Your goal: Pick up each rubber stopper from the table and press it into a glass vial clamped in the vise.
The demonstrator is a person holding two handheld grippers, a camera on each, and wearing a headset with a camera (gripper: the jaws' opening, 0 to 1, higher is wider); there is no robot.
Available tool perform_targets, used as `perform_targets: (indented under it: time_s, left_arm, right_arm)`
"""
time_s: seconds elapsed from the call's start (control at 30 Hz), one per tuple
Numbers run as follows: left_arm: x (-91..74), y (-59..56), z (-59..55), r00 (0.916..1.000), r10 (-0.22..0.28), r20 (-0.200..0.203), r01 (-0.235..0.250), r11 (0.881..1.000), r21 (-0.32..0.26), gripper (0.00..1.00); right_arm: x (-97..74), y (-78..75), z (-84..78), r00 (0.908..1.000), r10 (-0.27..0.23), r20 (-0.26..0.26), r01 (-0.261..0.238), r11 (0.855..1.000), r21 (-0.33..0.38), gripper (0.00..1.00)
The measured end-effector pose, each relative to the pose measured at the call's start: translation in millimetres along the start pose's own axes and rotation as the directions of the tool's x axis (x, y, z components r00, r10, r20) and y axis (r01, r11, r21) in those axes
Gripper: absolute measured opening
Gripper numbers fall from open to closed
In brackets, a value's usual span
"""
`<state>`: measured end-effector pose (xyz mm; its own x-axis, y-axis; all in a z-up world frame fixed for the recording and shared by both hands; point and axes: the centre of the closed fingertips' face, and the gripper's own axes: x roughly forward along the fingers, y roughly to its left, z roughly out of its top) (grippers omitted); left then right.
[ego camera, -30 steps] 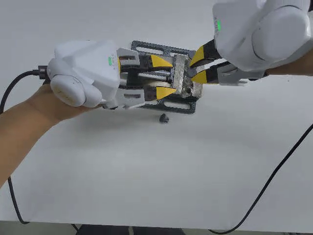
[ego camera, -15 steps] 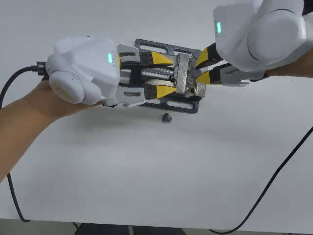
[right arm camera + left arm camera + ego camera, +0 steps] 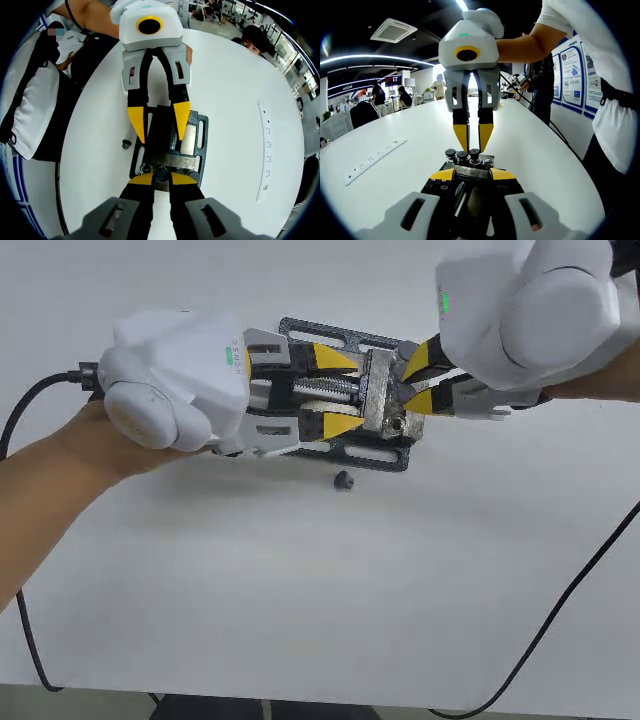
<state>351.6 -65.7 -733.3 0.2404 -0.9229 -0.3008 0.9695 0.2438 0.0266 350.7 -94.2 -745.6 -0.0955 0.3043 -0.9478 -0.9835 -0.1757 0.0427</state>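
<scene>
Right gripper view: what is pinched by the right gripper (image 3: 161,178), jaws nearly closed?
— A rubber stopper (image 3: 161,173), held at the glass vials (image 3: 464,155) clamped in the vise (image 3: 199,131). The left gripper (image 3: 338,392) is spread wide astride the vise; nothing is grasped.
— What could go wrong?
— Pressed off-axis, the stopper could be cocked or flicked away, or glass cracked. A loose stopper (image 3: 343,480) lies on the table (image 3: 300,590).

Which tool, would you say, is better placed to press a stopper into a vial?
The right tool: its tips grip a stopper over the vise; the left tool is open, astride it.
</scene>
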Motion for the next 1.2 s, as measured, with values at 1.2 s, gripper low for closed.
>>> perform_targets:
  time_s: [1.2]
  left_arm:
    - [0.3,0.5,0.3,1.0000,0.005,-0.002,-0.006,1.000,-0.004,0.22]
  right_arm:
    - [4.6,1.8,-0.1,0.9997,0.020,-0.011,-0.020,0.999,-0.038,0.12]
